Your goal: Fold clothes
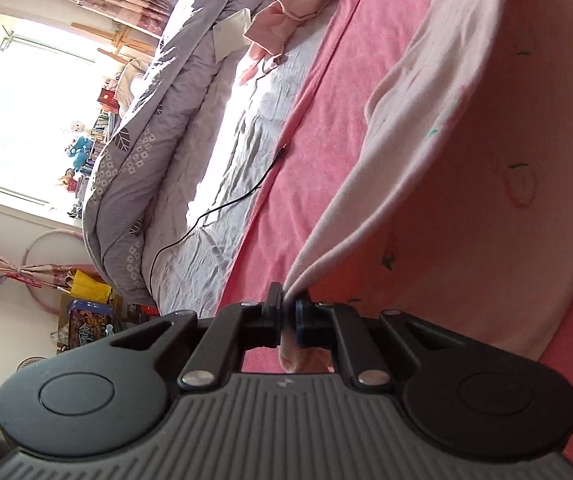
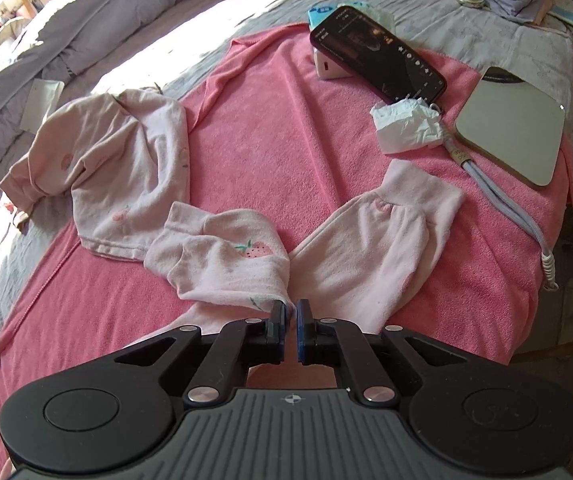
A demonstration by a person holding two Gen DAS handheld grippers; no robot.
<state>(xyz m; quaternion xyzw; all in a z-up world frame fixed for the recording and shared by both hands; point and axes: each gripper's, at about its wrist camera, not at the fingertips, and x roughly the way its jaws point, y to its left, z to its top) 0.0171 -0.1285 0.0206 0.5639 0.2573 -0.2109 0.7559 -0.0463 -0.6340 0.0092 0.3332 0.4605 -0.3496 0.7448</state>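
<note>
Pale pink strawberry-print trousers (image 2: 366, 248) lie on a pink towel (image 2: 286, 120), their two legs spread apart. My right gripper (image 2: 291, 308) points down over where the legs meet. Its jaws are nearly together and pinch a raised edge of the left leg. In the left wrist view my left gripper (image 1: 288, 300) is shut on a bunched edge of the same pale pink cloth (image 1: 426, 140), which hangs lifted above the towel (image 1: 326, 120). A second pale pink garment (image 2: 126, 152) lies crumpled at the towel's left edge.
A phone (image 2: 378, 52), a crumpled tissue (image 2: 406, 128), a square mirror (image 2: 514, 128) and a grey cord (image 2: 506, 200) lie on the towel's far right. A grey duvet (image 1: 146, 120) is bunched along the bed. A thin black cable (image 1: 226, 208) runs over the sheet.
</note>
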